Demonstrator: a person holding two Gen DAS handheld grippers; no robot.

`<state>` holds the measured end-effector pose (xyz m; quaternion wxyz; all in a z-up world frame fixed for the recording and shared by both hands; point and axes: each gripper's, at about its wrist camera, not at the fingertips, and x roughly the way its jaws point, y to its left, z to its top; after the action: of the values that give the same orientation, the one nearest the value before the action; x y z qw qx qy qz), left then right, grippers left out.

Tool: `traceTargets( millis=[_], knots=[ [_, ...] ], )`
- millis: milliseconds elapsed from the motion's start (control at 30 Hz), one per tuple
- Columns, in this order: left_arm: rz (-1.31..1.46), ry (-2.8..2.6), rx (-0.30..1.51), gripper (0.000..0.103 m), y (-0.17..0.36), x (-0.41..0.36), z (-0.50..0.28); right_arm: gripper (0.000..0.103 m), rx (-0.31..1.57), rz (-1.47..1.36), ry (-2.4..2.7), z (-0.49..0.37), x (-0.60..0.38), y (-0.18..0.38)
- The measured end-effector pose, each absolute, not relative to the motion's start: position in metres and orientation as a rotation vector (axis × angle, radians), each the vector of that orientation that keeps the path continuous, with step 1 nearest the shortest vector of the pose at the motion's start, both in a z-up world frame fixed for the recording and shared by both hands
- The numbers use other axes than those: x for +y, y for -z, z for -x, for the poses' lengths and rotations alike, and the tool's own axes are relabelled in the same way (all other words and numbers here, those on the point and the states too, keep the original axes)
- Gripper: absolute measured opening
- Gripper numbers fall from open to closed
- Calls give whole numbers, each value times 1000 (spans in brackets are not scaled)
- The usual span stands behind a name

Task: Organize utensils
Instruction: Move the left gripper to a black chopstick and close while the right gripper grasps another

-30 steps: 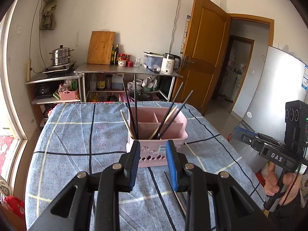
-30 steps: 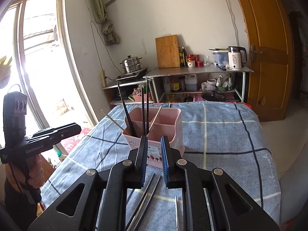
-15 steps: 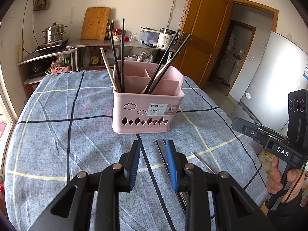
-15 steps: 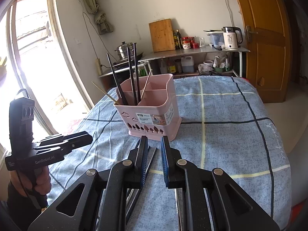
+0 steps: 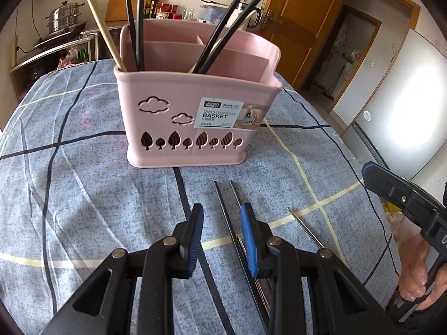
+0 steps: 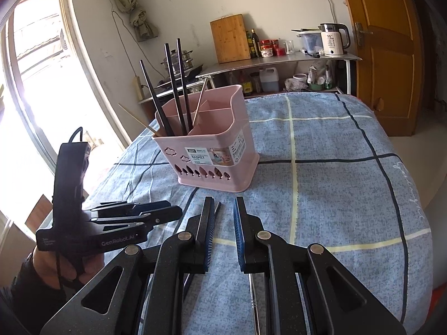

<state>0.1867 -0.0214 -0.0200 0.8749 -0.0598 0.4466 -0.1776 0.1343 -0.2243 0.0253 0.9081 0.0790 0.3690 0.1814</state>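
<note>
On my left side, my left gripper (image 5: 220, 233) hangs low over the blue checked cloth of the counter (image 5: 78, 184), its fingers (image 5: 192, 237) spread apart with nothing between them. Ahead of it stands the pink basket (image 5: 192, 103), and that is where the finished part of the job sits: a pale wooden chopstick (image 5: 102, 25) leans out of its left end, two black chopsticks (image 5: 134, 19) stand beside it, and another black pair (image 5: 229, 19) slants out to the right of those, all in the front compartment as far as I can tell. The compartments behind and to the right look empty from here. Moving right, what is left lies flat on the cloth in front of the basket: a dark pair of chopsticks (image 5: 226, 198) running back under my left gripper's right finger, and a thin metal one (image 5: 304, 227) just beside them, further right. My right gripper (image 6: 223, 234) hovers over the same patch, its fingers (image 6: 240, 231) also parted and gripping nothing; the tip of a dark chopstick (image 6: 216, 209) shows between them. I judge the sorting partly done, with at least these three pieces on the cloth yet to be lifted and dropped into the basket.
</note>
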Motion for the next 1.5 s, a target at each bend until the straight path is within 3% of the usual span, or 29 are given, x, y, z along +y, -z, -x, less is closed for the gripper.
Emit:
traceTargets(
  millis=[433, 600, 667, 1500],
  knots=[
    [80, 353, 999, 29, 45, -43, -203, 14, 778, -180, -375, -142, -228, -17],
    [17, 326, 989, 11, 48, -47, -204, 14, 780, -180, -378, -142, -227, -17],
    [6, 331, 988, 9, 48, -47, -206, 14, 781, -180, -380, -143, -227, -17],
    [16, 269, 988, 10, 45, 31, -191, 14, 987, -46, -384, -184, -160, 41]
  ],
)
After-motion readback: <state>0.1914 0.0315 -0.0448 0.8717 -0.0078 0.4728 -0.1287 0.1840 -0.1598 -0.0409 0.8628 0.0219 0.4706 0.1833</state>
